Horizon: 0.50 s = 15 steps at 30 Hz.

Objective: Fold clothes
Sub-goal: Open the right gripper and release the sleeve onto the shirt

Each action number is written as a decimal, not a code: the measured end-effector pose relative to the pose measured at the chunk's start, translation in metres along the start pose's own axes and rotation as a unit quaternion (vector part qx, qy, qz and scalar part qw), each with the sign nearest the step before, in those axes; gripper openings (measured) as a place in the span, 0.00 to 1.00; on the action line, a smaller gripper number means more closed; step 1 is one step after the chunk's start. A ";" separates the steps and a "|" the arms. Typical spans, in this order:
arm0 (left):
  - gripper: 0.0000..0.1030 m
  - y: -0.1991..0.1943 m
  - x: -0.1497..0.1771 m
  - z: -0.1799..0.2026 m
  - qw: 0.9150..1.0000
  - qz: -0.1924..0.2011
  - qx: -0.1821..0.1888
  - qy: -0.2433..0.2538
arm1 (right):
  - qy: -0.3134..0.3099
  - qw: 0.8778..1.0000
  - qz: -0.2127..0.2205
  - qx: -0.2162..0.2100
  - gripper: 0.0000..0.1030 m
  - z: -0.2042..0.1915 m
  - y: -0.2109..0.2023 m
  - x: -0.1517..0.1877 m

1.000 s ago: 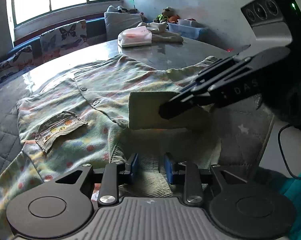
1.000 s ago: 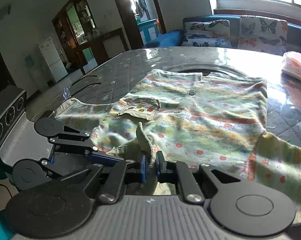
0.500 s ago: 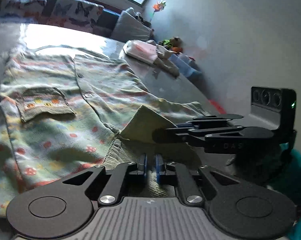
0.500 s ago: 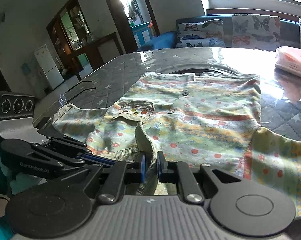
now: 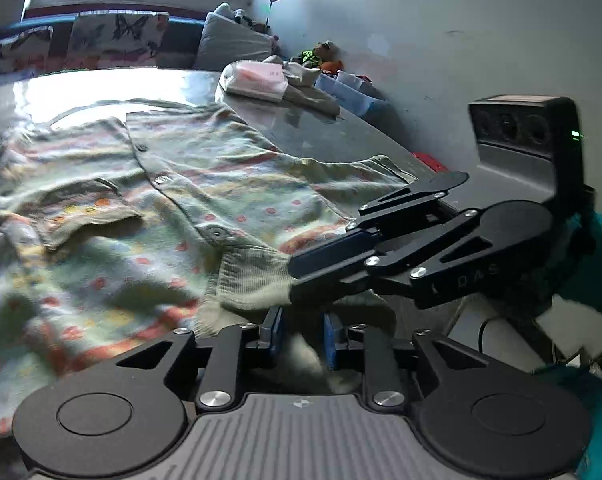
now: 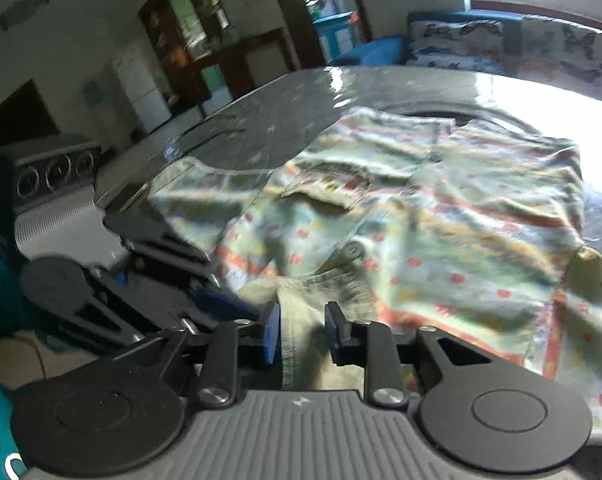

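While spread flat across the table [image 5: 309, 128], filling centre and left of both views: patterned shirt [image 5: 205, 184]. At bottom centre, left gripper [image 5: 301, 336] parting, narrow gap, ribbed hem [image 5: 253, 280] lying loose between pads, no squeeze visible. Likewise right gripper [image 6: 301, 334], bottom centre of its own view: opening, slightly apart, hem fabric in the gap, not pinched

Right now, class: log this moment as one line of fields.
task: fold clothes | garment: patterned shirt spread on table | left gripper: opening, ribbed hem between jaws | right gripper: opening, hem between jaws
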<state>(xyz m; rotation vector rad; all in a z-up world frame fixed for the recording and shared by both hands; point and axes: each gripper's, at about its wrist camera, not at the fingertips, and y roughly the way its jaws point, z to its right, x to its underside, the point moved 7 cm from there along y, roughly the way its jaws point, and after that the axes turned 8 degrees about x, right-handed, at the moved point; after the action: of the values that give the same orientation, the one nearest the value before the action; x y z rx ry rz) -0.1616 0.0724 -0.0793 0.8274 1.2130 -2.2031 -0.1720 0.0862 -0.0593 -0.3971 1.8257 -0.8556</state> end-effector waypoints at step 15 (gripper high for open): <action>0.33 0.001 -0.046 -0.012 0.998 0.061 -0.012 -0.013 | -0.063 0.998 0.004 0.023 0.31 -0.009 0.009 0.004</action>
<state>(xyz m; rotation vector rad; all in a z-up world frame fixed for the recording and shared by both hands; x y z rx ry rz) -0.1252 0.0877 -0.0527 0.8368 1.1430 -2.0915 -0.1810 0.0936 -0.0668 -0.4045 1.6869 -0.8464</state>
